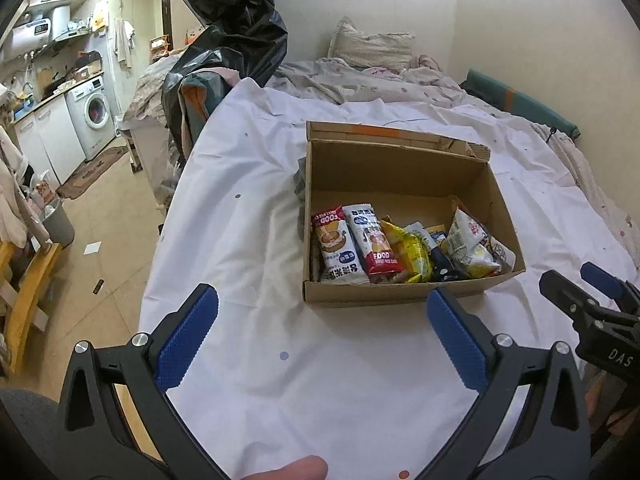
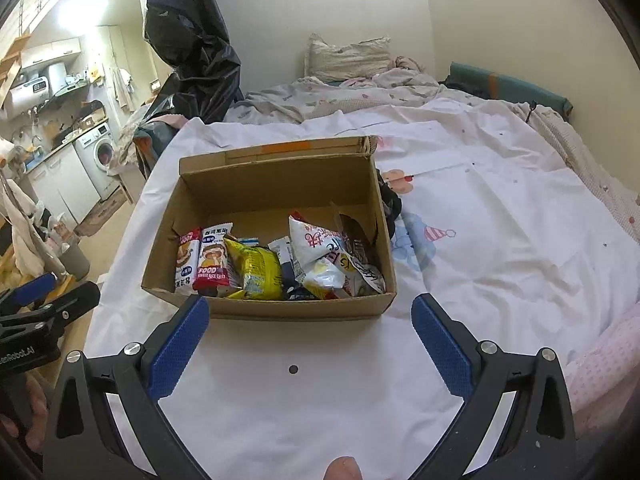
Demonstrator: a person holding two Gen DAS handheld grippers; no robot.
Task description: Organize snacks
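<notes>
An open cardboard box (image 1: pixel 404 168) (image 2: pixel 256 184) stands on the white sheet of a bed. Several snack packets lie along its near side: two red and white rice cake packets (image 1: pixel 340 246) (image 2: pixel 214 260), a yellow packet (image 1: pixel 412 254) (image 2: pixel 256 268) and a white crumpled bag (image 1: pixel 470 242) (image 2: pixel 320 248). My left gripper (image 1: pixel 322 320) is open and empty, just short of the box's near wall. My right gripper (image 2: pixel 310 320) is open and empty at the box's near wall. Each gripper shows at the edge of the other's view: the right one (image 1: pixel 592 300), the left one (image 2: pixel 40 300).
The bed's left edge (image 1: pixel 160 240) drops to a tiled floor. A black plastic bag (image 1: pixel 236 24) hangs at the far left of the bed. A pillow (image 2: pixel 348 56) and crumpled quilt lie at the head. A dark item (image 2: pixel 390 200) sits by the box's right wall.
</notes>
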